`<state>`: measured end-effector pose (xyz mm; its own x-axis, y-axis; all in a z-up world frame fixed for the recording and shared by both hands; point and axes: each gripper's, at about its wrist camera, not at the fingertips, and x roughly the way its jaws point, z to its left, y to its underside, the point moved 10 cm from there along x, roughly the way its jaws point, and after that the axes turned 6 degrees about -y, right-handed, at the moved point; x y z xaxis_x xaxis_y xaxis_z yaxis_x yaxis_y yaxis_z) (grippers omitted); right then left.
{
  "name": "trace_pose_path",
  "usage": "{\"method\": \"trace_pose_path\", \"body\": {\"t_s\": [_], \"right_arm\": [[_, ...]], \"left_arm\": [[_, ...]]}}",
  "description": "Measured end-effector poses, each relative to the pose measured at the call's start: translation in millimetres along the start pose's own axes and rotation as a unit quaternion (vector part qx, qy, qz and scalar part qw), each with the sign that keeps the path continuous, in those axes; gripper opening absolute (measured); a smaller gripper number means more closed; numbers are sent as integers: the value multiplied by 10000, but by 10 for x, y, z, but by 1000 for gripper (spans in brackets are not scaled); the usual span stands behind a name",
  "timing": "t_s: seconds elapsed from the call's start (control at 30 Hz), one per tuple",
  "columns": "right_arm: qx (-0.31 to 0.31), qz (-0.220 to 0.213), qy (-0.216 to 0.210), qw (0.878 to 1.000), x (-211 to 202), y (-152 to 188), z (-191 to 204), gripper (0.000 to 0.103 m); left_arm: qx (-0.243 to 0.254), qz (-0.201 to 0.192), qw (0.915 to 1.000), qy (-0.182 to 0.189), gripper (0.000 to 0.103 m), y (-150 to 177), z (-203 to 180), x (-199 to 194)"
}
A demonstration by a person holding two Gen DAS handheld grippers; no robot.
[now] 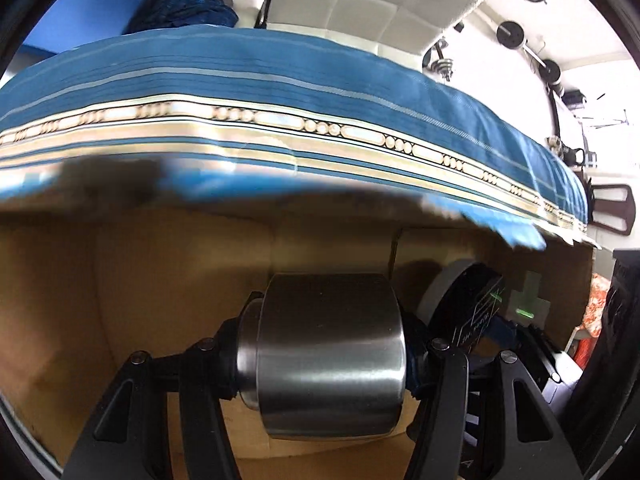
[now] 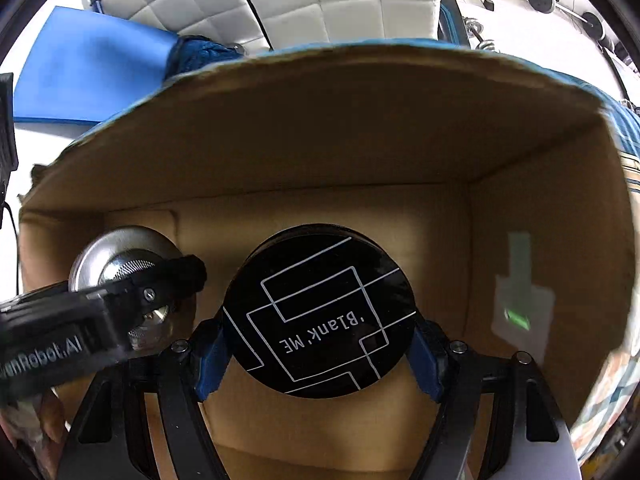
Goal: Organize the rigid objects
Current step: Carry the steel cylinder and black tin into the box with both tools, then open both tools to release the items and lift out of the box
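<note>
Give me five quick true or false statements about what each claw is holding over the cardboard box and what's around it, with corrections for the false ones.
1. The left claw grips a steel cup. True.
2. The right claw is empty. False: it is clamped on a round black tin printed "Blank.ME".
3. Both items are over the open cardboard box. True.
4. The cloth beyond the box is plain red. False: it is blue with cream stripes and a beaded border.
5. The steel cup stands upright between the fingers. False: in the left wrist view it lies sideways, held by its ends.
</note>
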<state>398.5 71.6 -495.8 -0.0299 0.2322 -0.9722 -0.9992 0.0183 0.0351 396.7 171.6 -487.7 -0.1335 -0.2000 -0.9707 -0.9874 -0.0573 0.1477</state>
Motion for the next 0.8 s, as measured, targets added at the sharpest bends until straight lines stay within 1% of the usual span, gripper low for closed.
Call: {"method": "trace_pose_path", "body": {"t_s": [0.07, 0.1, 0.2, 0.27, 0.33, 0.4, 0.43, 0.57, 0.63, 0.7, 0.8], "right_arm": [[14, 43, 110, 9999, 74, -36, -52, 77], [39, 29, 100, 9999, 93, -50, -67, 77], [-19, 61, 172, 9998, 128, -80, -70, 78], [45, 64, 125, 9999, 123, -54, -65, 80], [85, 118, 100, 9998, 127, -65, -67, 80], [121, 201, 50, 9997, 129, -60, -69, 81], [124, 231, 27, 9997, 115, -43, -67, 82], [85, 240, 55, 9997, 15, 40, -41, 85], [41, 258, 79, 9996, -46, 118, -7, 88], [-8, 335, 148, 9993, -128, 187, 29, 91], [-161, 297, 241, 9991, -265, 297, 77, 94]], "left_arm": [[17, -26, 10000, -45, 56, -19, -18, 19], [23, -15, 10000, -39, 58, -17, -29, 23], [77, -31, 9999, -66, 57, -49, -41, 2], [118, 7, 9999, -25, 59, -55, -36, -25], [86, 56, 9999, -42, 66, -47, -22, -61], [61, 35, 10000, -14, 69, -45, -14, -130], [52, 37, 10000, -30, 73, -87, 11, -137], [-3, 52, 10000, -71, 77, 19, 64, -301], [-3, -30, 9999, -130, 83, 78, 103, -409], [11, -89, 9998, -175, 83, 145, 154, -510], [8, -157, 9997, -167, 83, 213, 180, -623]]}}
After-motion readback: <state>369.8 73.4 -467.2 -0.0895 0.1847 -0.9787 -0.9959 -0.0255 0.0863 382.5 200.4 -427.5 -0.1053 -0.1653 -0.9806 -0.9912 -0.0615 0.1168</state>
